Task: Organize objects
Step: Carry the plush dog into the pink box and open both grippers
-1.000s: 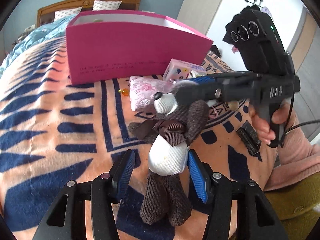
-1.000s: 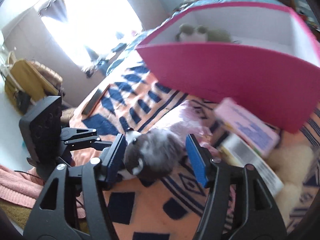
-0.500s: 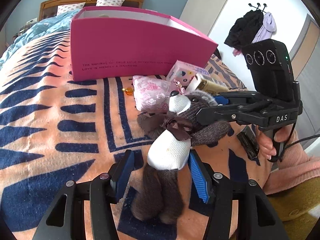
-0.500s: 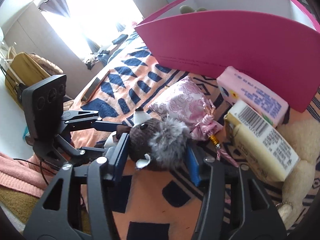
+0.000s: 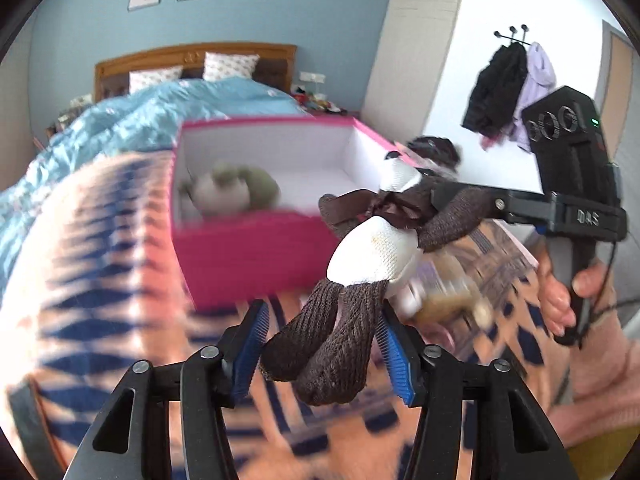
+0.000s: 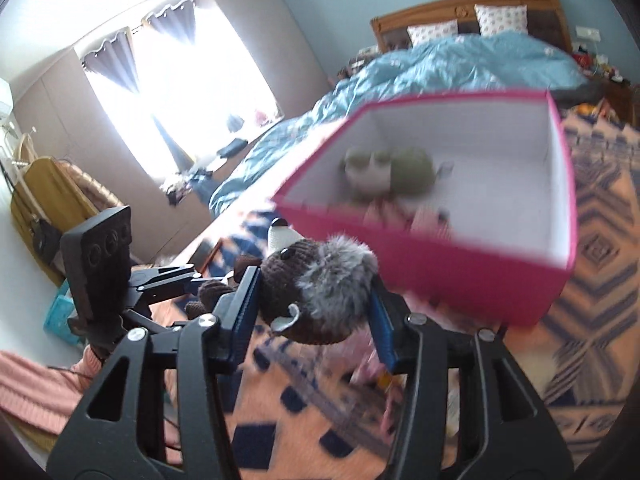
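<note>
My left tool (image 5: 320, 344) stands wide apart at the lower centre of the frame, the brown knitted toy's (image 5: 360, 256) legs dangling between its blue pads. My right tool (image 6: 314, 316) clamps the toy's head, mid-frame. Beyond, upper centre, the pink box (image 5: 256, 256) sits on the bed, holding a green plush (image 5: 236, 188).

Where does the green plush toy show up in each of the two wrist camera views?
Left wrist: green plush left of centre, inside the pink box, at its left end.
Right wrist: green plush upper centre-right, inside the pink box.
Shared landmark: the wooden headboard behind the box.
</note>
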